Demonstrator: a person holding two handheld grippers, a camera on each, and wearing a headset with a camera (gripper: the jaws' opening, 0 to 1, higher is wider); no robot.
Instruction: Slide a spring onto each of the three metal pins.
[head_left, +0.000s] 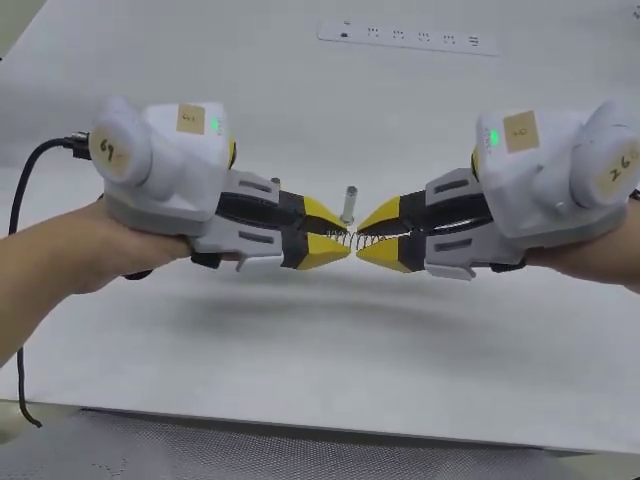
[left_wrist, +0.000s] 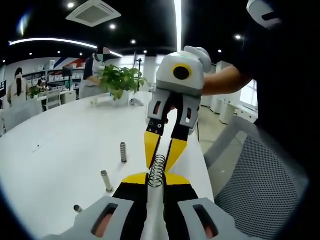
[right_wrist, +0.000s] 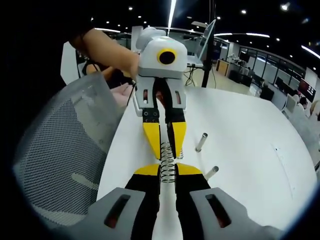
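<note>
Both sets of my jaws are clenched on one spring (head_left: 352, 238). My left gripper (head_left: 338, 240) pinches one end and my right gripper (head_left: 366, 238) the other, tip to tip above the counter (head_left: 320, 340). In the left gripper view one pin (left_wrist: 123, 152) looks to carry a coil already, and two bare pins (left_wrist: 106, 181) stand nearer me. To do this well, I judge one side should release so that end of the coil is free. Then I turn it upright over a bare pin, line its bore with the tip, and lower it without crushing it.
</note>
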